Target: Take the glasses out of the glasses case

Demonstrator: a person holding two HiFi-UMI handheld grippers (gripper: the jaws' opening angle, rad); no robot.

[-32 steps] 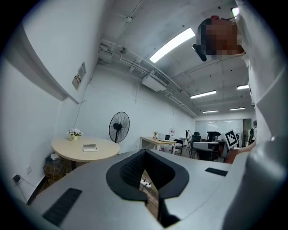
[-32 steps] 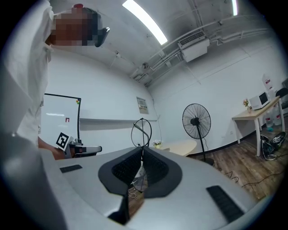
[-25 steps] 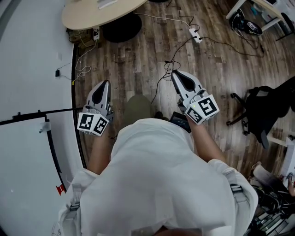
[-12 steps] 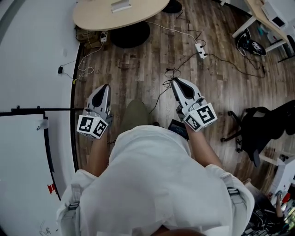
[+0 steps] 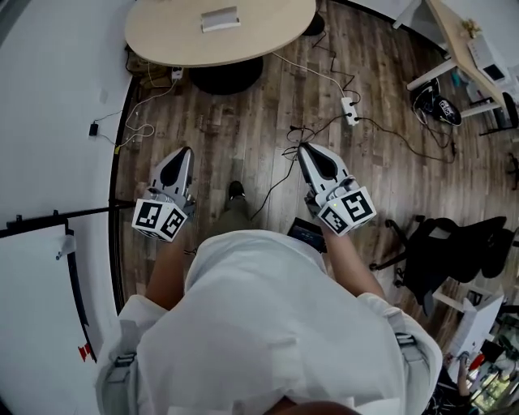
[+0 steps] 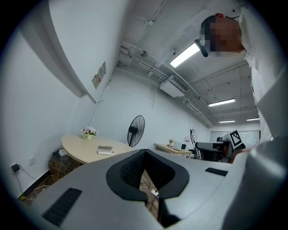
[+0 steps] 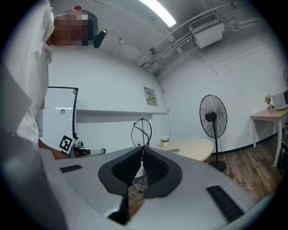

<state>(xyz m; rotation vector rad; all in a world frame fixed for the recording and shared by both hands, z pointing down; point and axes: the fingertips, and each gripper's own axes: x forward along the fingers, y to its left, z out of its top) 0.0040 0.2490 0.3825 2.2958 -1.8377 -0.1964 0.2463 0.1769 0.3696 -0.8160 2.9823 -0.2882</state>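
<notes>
A pale oblong box, likely the glasses case [image 5: 220, 18], lies on the round beige table [image 5: 162, 40] at the top of the head view. It also shows in the left gripper view as the same case [image 6: 105, 149] on the table [image 6: 78, 146]. Both grippers are held out in front of the person's body, well short of the table and above the wood floor. My left gripper [image 5: 183, 152] is shut with nothing in it, its pads meeting at the tip [image 6: 144, 152]. My right gripper [image 5: 304, 148] is likewise shut and empty [image 7: 142, 149].
Cables and a white power strip [image 5: 349, 109] trail across the floor between me and the table's black base [image 5: 223, 77]. A whiteboard [image 5: 32, 284] stands at the left and an office chair [image 5: 438, 259] at the right. A standing fan [image 6: 135, 130] and a desk [image 5: 462, 40] are farther off.
The person has walked forward: the round table and the case now show more fully at the top. Both grippers stay shut and in the same pose.
</notes>
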